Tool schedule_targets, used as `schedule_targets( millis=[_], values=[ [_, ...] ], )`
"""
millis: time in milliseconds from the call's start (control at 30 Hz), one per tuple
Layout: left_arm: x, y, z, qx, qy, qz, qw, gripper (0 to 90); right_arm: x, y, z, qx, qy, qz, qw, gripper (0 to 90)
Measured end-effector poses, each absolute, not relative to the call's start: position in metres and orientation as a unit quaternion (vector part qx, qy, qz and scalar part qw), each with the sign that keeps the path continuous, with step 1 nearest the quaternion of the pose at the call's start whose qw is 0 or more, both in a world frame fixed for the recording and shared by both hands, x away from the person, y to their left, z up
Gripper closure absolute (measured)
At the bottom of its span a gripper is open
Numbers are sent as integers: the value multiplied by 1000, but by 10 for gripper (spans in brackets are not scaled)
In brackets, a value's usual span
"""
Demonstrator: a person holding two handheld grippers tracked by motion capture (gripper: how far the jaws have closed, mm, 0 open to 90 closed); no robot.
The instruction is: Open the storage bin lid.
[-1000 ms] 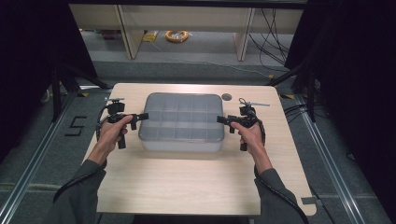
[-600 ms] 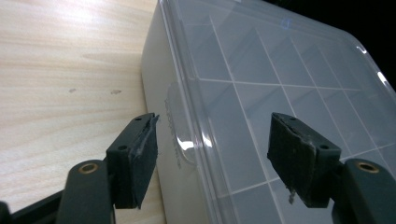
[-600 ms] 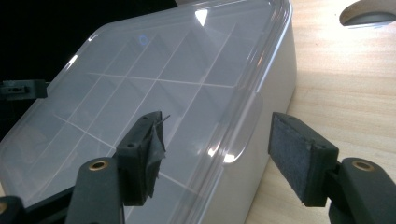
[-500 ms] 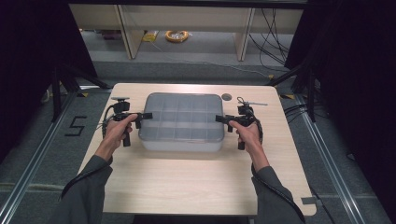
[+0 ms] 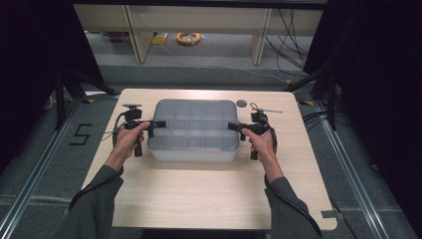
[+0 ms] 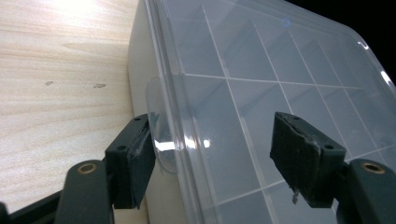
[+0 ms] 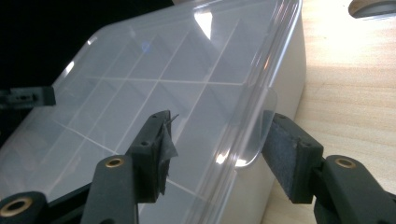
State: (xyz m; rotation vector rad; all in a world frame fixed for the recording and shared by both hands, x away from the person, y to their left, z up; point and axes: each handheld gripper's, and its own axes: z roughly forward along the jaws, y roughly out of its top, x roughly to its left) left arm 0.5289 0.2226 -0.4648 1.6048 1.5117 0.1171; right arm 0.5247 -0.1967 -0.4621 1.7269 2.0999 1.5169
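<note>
A translucent plastic compartment box (image 5: 193, 130) with a clear lid lies in the middle of the wooden table (image 5: 209, 199). My left gripper (image 5: 158, 123) stands open at the box's left side, its jaws straddling the lid's edge and a clear latch tab (image 6: 161, 126). One pad (image 6: 135, 158) is outside the tab, the other pad (image 6: 299, 154) hangs over the lid. My right gripper (image 5: 233, 127) is open at the box's right side, straddling the lid rim and its latch tab (image 7: 256, 135) in the same way.
A small round grey object (image 5: 242, 103) lies on the table behind the box's right corner. Bare tabletop stretches in front of the box. Shelving, cables and a yellow coil (image 5: 188, 38) sit on the floor beyond the table.
Both grippers have moved inward a little, so their jaws now reach over the two short edges of the box lid. The box has not shifted.
</note>
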Motion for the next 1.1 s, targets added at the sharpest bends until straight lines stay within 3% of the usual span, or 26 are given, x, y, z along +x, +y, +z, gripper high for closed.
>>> schedule_targets(
  millis=[1100],
  values=[
    [520, 230, -453, 604, 633, 67, 479, 517, 524, -196, -456, 545, 675, 493, 64, 505]
  ],
)
